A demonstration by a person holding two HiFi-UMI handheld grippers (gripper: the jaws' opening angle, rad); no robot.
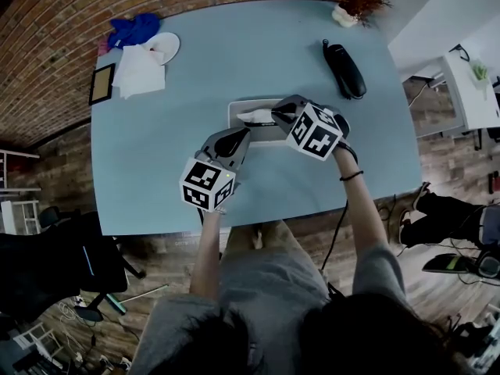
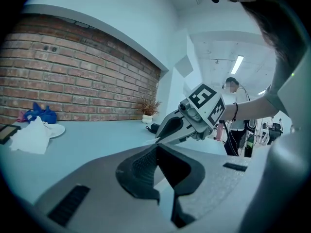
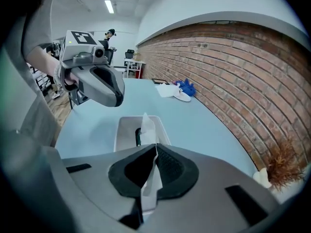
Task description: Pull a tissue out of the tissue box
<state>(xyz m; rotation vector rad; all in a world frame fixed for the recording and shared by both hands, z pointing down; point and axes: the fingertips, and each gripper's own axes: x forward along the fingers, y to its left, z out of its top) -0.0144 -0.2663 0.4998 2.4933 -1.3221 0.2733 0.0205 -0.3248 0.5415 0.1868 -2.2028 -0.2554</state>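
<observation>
The pale grey tissue box point(image 1: 235, 109) lies on the blue table point(image 1: 195, 53), just in front of the person. My right gripper point(image 1: 275, 116) hangs over the box's right half, shut on a white tissue point(image 1: 255, 116). In the right gripper view the tissue point(image 3: 147, 129) rises out of the box point(image 3: 125, 130) and runs pinched between the pads of the right gripper point(image 3: 154, 148). My left gripper point(image 1: 237, 141) hovers at the box's near left corner, shut, with nothing in it. The left gripper view shows its closed jaws point(image 2: 156, 149) pointing at the right gripper point(image 2: 170, 127).
A black handset-like object point(image 1: 344, 69) lies at the table's far right, a dried plant in a white pot point(image 1: 353, 5) behind it. At the far left are crumpled white tissues point(image 1: 141, 70), a white plate point(image 1: 166, 47), a blue cloth point(image 1: 133, 30) and a small frame point(image 1: 101, 83).
</observation>
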